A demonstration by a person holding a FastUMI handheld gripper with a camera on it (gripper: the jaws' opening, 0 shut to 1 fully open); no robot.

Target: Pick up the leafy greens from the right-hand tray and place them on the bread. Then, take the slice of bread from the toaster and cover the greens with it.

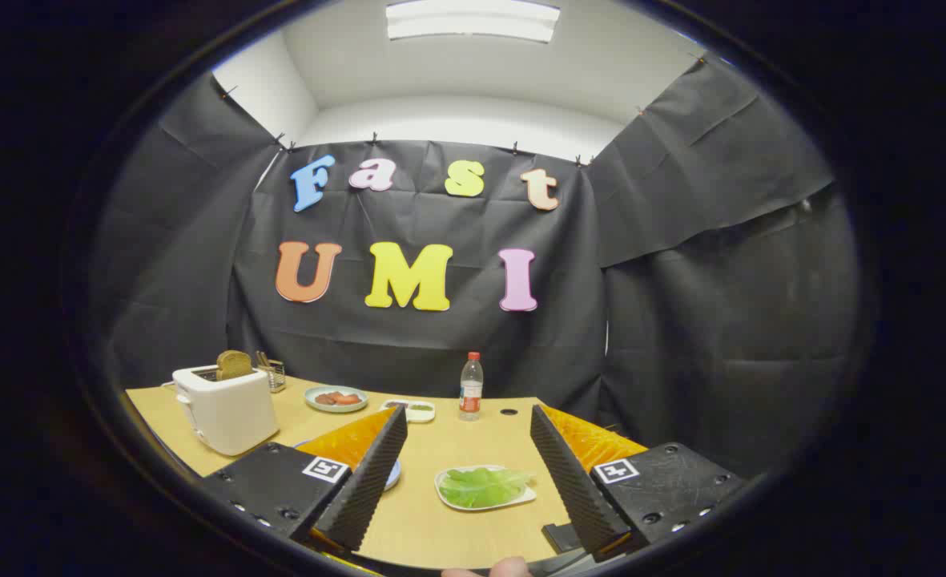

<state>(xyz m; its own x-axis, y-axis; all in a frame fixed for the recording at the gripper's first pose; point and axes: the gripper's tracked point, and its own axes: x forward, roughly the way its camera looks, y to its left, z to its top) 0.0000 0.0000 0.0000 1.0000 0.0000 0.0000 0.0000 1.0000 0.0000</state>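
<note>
Spread wide and holding nothing, the gripper (468, 469) is hovering over the wooden table (473, 437); green leafy greens (485, 486) are lying untouched on a white tray between its fingers; at ten o'clock, browned bread (234, 365) is standing in the white toaster (225, 407); both steps are seemingly remaining.

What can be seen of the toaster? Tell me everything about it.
The toaster is a white, boxy appliance with rounded corners and a smooth, plastic-looking shell. It stands upright on the wooden table, beyond the gripper and off to the side of its spread fingers, which hold nothing. A browned slice of bread sticks up from its top slot. A small wire rack stands just behind it, and a plate with reddish food lies beside it. Nothing grips the toaster.
</note>
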